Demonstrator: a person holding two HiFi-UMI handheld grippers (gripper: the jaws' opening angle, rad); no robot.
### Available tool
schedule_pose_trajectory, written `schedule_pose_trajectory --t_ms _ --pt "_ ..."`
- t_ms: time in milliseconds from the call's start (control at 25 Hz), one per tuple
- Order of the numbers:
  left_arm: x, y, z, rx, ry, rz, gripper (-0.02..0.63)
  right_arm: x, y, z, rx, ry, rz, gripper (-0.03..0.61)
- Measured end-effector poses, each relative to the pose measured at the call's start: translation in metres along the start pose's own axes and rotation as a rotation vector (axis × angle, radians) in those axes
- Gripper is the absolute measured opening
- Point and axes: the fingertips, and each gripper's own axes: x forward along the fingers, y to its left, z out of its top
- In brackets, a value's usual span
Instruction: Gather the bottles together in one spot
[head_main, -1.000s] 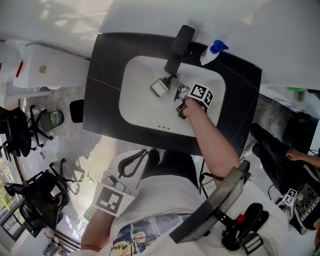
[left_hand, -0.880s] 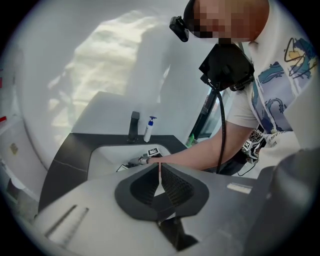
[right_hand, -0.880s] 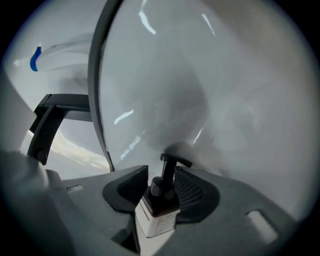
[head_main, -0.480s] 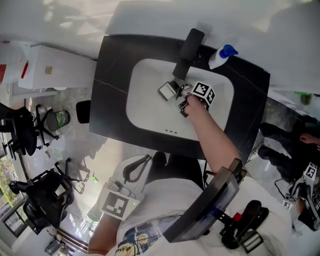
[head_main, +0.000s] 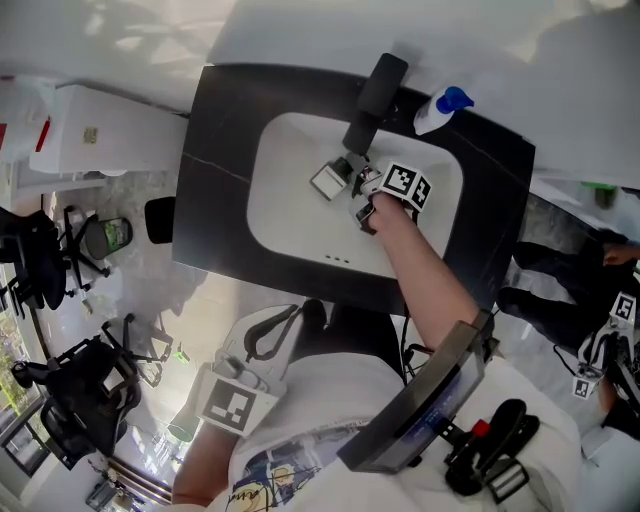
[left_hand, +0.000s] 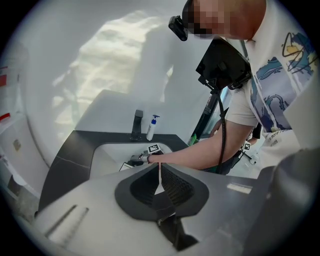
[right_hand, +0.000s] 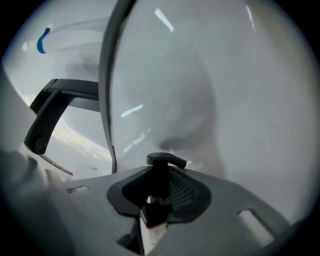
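My right fingers (right_hand: 186, 192) are closing around a pump bottle (right_hand: 154, 217) in the sink (head_main: 288, 212), centre frame — left fingers (left_hand: 174, 184) clenched, empty.

white short-sleeved t-shirt (head_main: 330, 400), blue-and-yellow cartoon print (head_main: 265, 475) on its chest; beside the t-shirt, pale grey left gripper (left_hand: 159, 172) with black ribbed pads (left_hand: 172, 185) and a black-and-white marker cube (head_main: 225, 405).

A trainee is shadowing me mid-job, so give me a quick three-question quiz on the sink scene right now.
1. True or false: the left gripper holds a bottle.
2. What stands between the right gripper's jaws? A) pump bottle B) sponge C) cup
3. Where does the spray bottle stand?
Key: 1 false, jaws together, empty. 2 A; jaws closing on it. 3 On the black counter beside the faucet.
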Motion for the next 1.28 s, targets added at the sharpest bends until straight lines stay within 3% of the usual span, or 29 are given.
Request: schedule_pose_trajectory --t_ms 320,560,1280 --pt "0.001 -0.006 0.003 0.039 -0.007 -0.050 0.017 -0.028 0.018 0.005 -0.269 -0.027 -0.048 0.078" --pt "0.002 -0.011 0.004 0.064 -0.012 -0.093 0.017 -0.053 0.026 0.009 -0.391 -0.049 -0.068 0.078" --pt "0.017 -0.040 0.030 0.161 -0.048 -0.275 0.017 -0.180 0.106 0.057 -0.762 -0.184 -0.089 0.078"
